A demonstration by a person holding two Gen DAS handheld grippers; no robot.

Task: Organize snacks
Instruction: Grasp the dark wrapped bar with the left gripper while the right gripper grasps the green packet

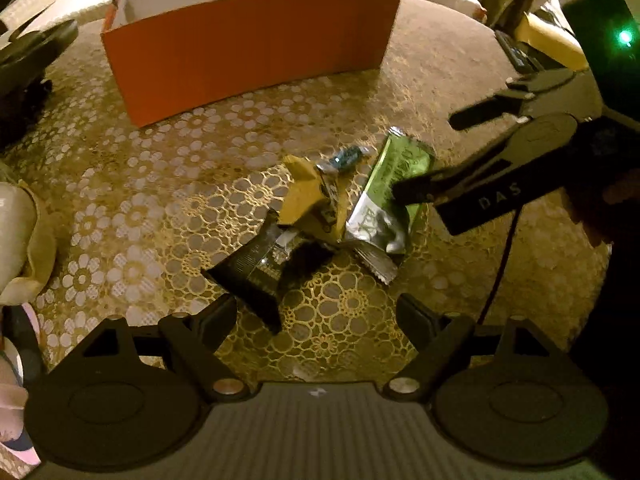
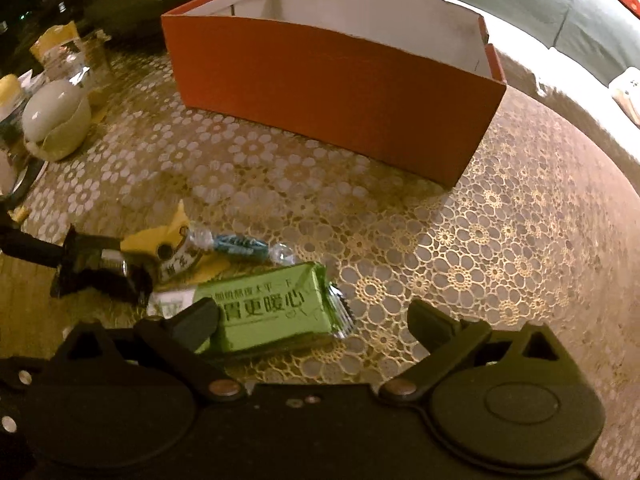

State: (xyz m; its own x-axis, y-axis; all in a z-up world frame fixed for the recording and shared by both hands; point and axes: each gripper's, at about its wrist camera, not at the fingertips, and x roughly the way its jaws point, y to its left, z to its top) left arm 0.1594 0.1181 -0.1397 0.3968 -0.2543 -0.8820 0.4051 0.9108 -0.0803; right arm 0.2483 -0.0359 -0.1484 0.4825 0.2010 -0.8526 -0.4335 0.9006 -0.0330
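Far left in the right wrist view: cluttered table edge with a pale lidded bowl point(image 2: 54, 118), well apart from the work.

Next, the snack pile on the lace cloth point(image 1: 168, 200): black packet point(image 1: 256, 268) nearest the left gripper point(image 1: 318, 316), whose jaws stand wide apart and empty, just short of that packet. Yellow packet point(image 1: 302, 196) leaning over the black one, a small blue candy point(image 1: 346, 157) behind it, then the green packet point(image 1: 394, 184) to the right, overlapping a silver wrapper point(image 1: 376, 260).

Right gripper point(image 2: 314, 322) hovering with jaws spread, nothing clamped; one finger over the green packet's left part, the other off to its right over bare cloth.

Behind everything, the orange box point(image 2: 332, 92), open-topped, no snacks seen inside, well apart from the pile.

Risks, as judged: packets overlapping, so closing on one likely to drag or flip a neighbour; glossy foil apt to slip from the pads; both grippers close over one small pile, so fingers likely to collide if moved together; candy small enough to be knocked aside unnoticed.
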